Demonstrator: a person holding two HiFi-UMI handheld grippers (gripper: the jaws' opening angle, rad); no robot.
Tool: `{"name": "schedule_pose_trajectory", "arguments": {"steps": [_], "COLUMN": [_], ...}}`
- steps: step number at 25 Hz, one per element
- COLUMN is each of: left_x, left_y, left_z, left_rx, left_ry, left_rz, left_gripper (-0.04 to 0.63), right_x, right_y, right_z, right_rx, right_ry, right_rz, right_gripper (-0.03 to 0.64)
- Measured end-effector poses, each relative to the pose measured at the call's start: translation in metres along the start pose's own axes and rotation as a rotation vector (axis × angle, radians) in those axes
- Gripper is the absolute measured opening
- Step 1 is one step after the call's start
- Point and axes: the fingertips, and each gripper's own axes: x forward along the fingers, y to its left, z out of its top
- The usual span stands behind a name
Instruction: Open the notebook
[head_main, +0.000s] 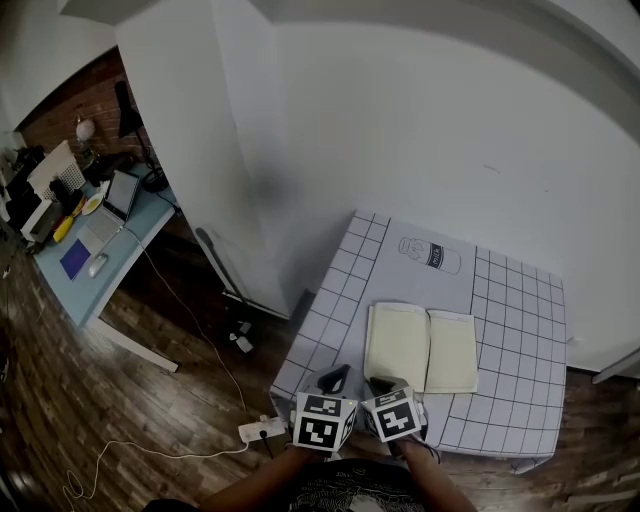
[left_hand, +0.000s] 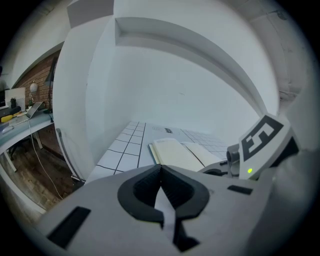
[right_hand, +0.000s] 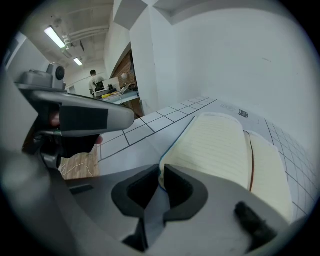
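Seen from the head, book: the notebook (head_main: 420, 348) lies open and flat on the gridded table (head_main: 520, 330), cream pages up, close to the near edge.
Seen from the head, tools: the left gripper (head_main: 335, 379) and right gripper (head_main: 388, 385) sit side by side at that edge, the right one at the book's near left corner.
Left gripper view: jaws pressed together with nothing between them (the open pages lie just ahead, to the right).
Right gripper view: jaws narrow, pinching the near corner of the left-hand pages, with a teal cover edge showing.
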Motion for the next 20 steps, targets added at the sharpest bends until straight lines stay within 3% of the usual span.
{"name": "schedule_pose_trajectory", "arguments": {"steps": [8,20], "left_x": [-0.003,-0.007], "left_y": [0.000,-0.017], "left_z": [-0.008,-0.011], "left_rx": [-0.018,-0.011], "left_ry": [0.014,0.012], "left_rz": [0.000,-0.033], "left_gripper": [0.008,0.008], "right_x": [0.000,-0.023], "right_y": [0.010,0.011], "right_z": [0.002,0.013], "right_rx": [0.029,0.037], "right_ry": [-0.026,-0.130], "right_rz": [0.046,0.021], "right_gripper": [0.078,0.078]}}
